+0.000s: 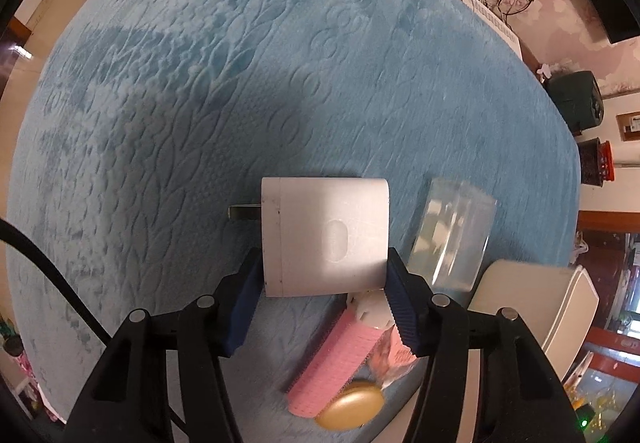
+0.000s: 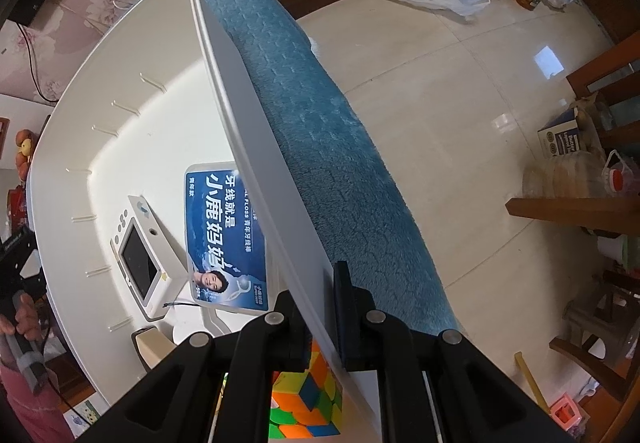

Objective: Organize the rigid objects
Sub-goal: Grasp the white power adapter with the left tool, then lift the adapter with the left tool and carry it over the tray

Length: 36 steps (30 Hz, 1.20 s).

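progress: part done | left hand-held gripper clamped on white charger, above blue surface; right hand-held gripper pinching bin wall | binned: floss box, cube, screen gadget | left out: pink roller, gold oval, probably clear box

The pink roller lay partly hidden behind the white charger and one pad of the left hand-held gripper. The clear box beside the charger was blurred, its contents unreadable. Past that box, the white bin was cut off behind the gripper arm. Inside the bin, the colour cube showed only in part behind the right hand-held gripper, and a beige object near the floss box was too hidden to identify.
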Each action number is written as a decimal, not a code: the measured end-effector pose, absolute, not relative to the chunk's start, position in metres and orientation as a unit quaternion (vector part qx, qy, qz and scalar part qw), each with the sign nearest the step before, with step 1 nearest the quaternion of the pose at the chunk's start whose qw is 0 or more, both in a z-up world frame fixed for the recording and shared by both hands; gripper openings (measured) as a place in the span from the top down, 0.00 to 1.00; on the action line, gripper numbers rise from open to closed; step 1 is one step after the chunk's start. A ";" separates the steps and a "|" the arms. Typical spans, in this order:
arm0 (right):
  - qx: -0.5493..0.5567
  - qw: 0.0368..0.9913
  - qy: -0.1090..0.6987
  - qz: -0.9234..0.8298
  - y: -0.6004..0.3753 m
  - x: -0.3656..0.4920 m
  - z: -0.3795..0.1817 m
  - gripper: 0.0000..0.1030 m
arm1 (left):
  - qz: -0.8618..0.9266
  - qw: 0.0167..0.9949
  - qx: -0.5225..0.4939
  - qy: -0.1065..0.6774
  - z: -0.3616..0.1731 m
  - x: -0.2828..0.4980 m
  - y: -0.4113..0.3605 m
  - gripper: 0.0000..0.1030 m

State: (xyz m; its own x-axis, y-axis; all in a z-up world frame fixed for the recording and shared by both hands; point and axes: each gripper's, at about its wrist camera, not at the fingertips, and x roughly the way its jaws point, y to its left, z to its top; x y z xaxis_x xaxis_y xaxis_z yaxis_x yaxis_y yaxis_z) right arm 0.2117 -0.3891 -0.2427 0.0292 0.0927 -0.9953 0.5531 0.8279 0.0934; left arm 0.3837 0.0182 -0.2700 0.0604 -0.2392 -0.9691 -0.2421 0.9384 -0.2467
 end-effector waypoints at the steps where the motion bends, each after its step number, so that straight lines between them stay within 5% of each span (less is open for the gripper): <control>1: 0.238 0.676 0.677 -0.170 -0.389 0.212 -0.243 0.90 | 0.003 0.706 -0.173 0.687 -0.270 0.378 0.019 0.40; 36: 0.158 0.680 0.716 -0.030 -0.376 0.212 -0.243 0.89 | 0.052 0.696 -0.123 0.706 -0.187 0.157 0.019 0.43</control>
State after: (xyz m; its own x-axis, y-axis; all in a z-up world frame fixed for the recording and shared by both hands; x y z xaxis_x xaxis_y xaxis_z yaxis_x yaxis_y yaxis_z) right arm 0.2123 -0.3756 -0.2428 -0.0260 0.1847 -0.9824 0.2667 0.9484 0.1713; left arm 0.1571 0.0187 -0.1872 -0.0008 -0.1024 -0.9947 -0.2460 0.9642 -0.0991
